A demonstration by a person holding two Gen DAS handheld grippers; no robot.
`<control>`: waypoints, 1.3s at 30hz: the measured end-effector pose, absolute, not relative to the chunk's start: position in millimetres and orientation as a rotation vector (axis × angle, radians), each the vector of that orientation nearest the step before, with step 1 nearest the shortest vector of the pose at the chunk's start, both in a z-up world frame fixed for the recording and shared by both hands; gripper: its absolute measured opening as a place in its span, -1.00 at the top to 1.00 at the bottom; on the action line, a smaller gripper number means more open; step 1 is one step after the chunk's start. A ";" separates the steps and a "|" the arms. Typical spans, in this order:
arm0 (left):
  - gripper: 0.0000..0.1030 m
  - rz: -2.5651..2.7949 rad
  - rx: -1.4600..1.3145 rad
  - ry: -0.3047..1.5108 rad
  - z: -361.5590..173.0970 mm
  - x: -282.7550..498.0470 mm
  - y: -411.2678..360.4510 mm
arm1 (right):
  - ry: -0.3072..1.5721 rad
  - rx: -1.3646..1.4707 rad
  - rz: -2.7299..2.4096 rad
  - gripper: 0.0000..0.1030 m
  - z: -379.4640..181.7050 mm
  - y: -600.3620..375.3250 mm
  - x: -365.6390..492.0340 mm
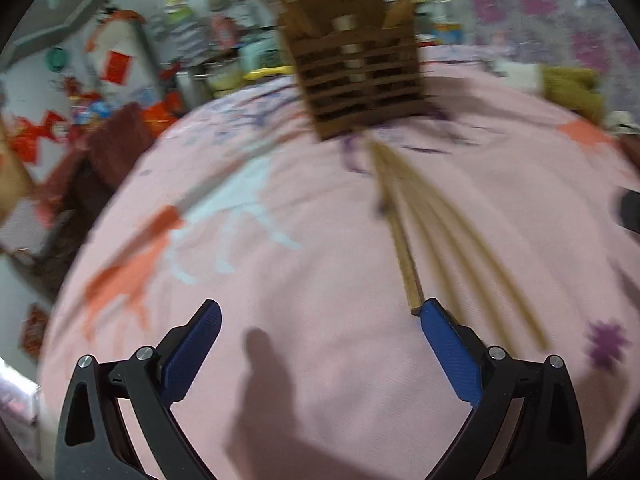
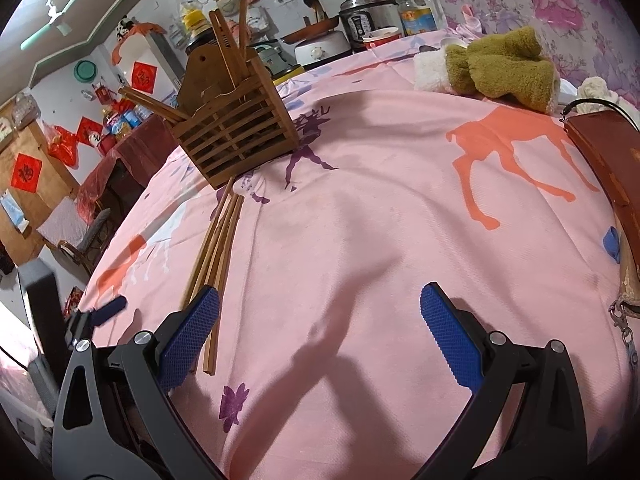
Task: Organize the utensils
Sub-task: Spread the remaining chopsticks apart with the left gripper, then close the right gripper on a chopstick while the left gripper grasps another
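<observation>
A slatted wooden utensil holder (image 1: 360, 68) (image 2: 236, 128) stands at the far side of the pink cloth, with some chopsticks sticking out of its top. Several loose wooden chopsticks (image 1: 432, 240) (image 2: 216, 252) lie fanned on the cloth in front of it. My left gripper (image 1: 320, 320) is open and empty; the near chopstick ends reach its right finger (image 1: 448, 348). The left wrist view is blurred. My right gripper (image 2: 320, 308) is open and empty, with the chopsticks running under its left finger (image 2: 192, 332). The left gripper's blue tip (image 2: 110, 308) shows at the right wrist view's left edge.
The table wears a pink cloth (image 2: 380, 220) printed with deer. A green and white towel (image 2: 504, 64) lies at the far right, and a brown case (image 2: 612, 160) sits along the right edge. Cookers and bottles (image 2: 368, 8) crowd the back. The table drops off at the left.
</observation>
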State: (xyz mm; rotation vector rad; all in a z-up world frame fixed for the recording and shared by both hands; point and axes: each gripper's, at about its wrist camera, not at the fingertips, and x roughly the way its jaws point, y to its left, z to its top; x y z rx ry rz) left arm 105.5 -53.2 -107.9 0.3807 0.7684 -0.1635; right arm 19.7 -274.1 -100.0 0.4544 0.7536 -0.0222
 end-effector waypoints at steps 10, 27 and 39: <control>-0.91 -0.140 0.224 0.830 -101.1 117.5 -5.9 | 0.753 0.438 -0.017 -0.88 -99.8 -271.8 20.5; 0.84 -0.266 0.286 0.793 -105.3 116.7 -39.8 | 0.745 0.406 -0.025 -0.88 -99.4 -267.9 20.2; 0.85 -0.178 0.202 0.802 -108.5 106.9 9.6 | 0.736 0.049 0.184 -0.01 -94.3 -195.2 9.9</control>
